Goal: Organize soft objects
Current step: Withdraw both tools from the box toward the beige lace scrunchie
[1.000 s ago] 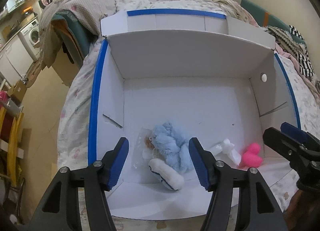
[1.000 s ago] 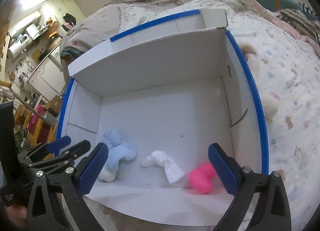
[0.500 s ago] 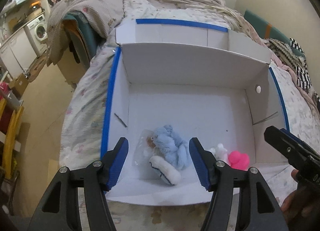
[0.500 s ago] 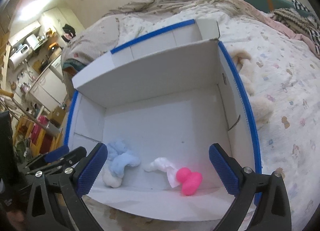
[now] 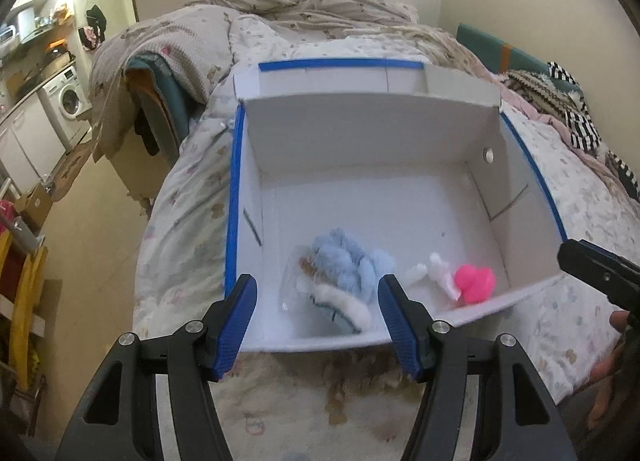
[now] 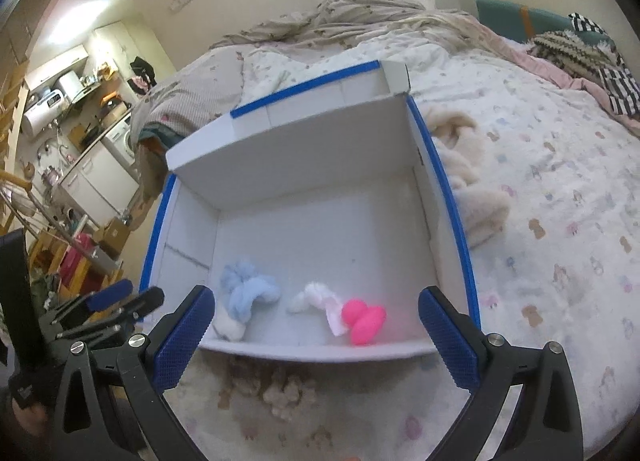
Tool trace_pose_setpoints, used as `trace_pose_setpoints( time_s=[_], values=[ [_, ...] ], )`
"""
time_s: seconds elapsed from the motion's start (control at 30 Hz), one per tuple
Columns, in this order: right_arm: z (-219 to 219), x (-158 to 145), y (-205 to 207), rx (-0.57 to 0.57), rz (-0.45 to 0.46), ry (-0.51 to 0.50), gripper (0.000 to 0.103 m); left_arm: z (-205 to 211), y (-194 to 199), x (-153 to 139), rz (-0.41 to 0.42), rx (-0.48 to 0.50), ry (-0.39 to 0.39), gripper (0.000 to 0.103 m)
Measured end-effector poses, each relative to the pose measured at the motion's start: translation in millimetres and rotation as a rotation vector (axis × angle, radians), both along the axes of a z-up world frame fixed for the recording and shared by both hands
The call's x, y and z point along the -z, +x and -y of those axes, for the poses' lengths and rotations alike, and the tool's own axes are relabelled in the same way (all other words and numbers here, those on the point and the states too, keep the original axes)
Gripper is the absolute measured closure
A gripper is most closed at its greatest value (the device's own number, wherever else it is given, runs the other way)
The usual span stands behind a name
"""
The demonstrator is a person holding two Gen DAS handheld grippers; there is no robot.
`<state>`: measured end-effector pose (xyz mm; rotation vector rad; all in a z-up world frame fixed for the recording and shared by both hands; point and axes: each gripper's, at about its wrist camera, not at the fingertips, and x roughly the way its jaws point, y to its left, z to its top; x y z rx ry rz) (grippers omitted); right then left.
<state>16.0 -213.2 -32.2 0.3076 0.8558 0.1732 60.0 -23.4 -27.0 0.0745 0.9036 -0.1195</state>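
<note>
The soft things lie together in a white box with blue-taped edges (image 5: 236, 197) that stands on the bed (image 6: 560, 181). Just beyond the left gripper (image 5: 316, 321), inside the near wall, is a light-blue fluffy toy (image 5: 344, 257) touching a white fuzzy piece (image 5: 348, 309) and a clear plastic bag (image 5: 294, 281). Ahead of the right gripper (image 6: 312, 337) lie a small white plush (image 6: 316, 299) and, touching it, a pink rubber duck (image 6: 364, 319). A cream fleece (image 6: 468, 181) lies on the bed just outside the box's far-right wall, well ahead and to the right of the right gripper.

The likeliest trouble is the near wall: both grippers hang on the outer side of it, so a low reach could catch the rim and shove or tip the light box. The blue toy, fuzzy piece and bag could also come up together as one clump.

The left gripper stands partly open, the right gripper wide open; both are empty and touch nothing.
</note>
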Motion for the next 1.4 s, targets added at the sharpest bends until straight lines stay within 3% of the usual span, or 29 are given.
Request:
trace_pose_setpoints(
  time_s=[0.23,0.33,0.43,0.6,0.73,1.1,1.2,1.33,1.4],
  values=[
    [-5.1,15.1,-16.6,-0.043,-0.080,0.007,0.000,-13.5,-14.1,22.2,-0.116,-0.076,0.053,0.043],
    [-10.7,23.2,-17.1,-0.050,-0.120,-0.010,0.000,-17.2,-15.9,30.2,-0.150,-0.088,0.039,0.043],
    [-13.1,33.3,-14.6,-0.055,-0.170,-0.013,0.000,-24.4,-18.4,38.4,-0.187,-0.076,-0.047,0.043],
    [-5.9,50.5,-12.3,-0.010,-0.249,-0.044,0.000,-32.9,-20.2,57.7,-0.239,-0.162,0.026,0.043],
    [0.1,58.5,-11.7,0.011,-0.290,-0.019,0.000,-42.9,-19.7,69.6,-0.302,-0.200,-0.007,0.043],
    [-7.6,75.4,-0.4,0.005,-0.359,0.007,0.000,-16.0,-0.1,94.9,-0.397,-0.127,-0.069,0.044],
    [-9.9,77.8,2.7,-0.003,-0.365,-0.001,0.000,-8.9,8.0,105.6,-0.404,-0.129,-0.083,0.056],
    [-9.3,81.1,6.7,-0.007,-0.376,0.009,0.000,0.7,20.1,128.3,-0.486,-0.117,-0.093,0.058],
    [-8.5,83.0,8.2,-0.009,-0.383,0.007,0.000,0.9,22.6,135.7,-0.511,-0.130,-0.104,0.069]
  ],
)
